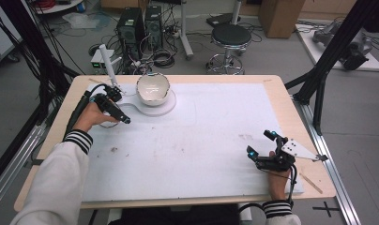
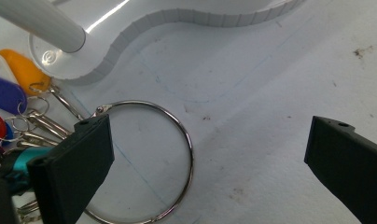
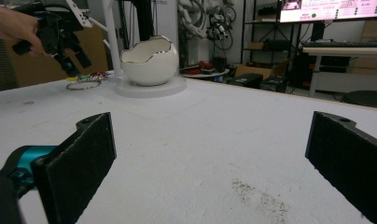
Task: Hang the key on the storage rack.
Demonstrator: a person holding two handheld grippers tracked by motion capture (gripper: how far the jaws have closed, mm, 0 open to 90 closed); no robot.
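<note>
The left gripper hangs just over the key ring, jaws wide, one jaw overlapping the ring's rim. The ring (coloured key tags bunched on one side) lies flat on the white mat, just beside the white stand carrying an eggshell-shaped bowl. The right gripper rests well apart from the stand, jaws also wide.

Left hand near the table's far left corner, forearm in a white sleeve with striped cuff reaching in from the near left edge. Left gripper tilted down toward the surface, jaws spread wide. Right hand by the near right corner, close to the near edge. Right gripper held low, roughly level, jaws wide apart.
</note>
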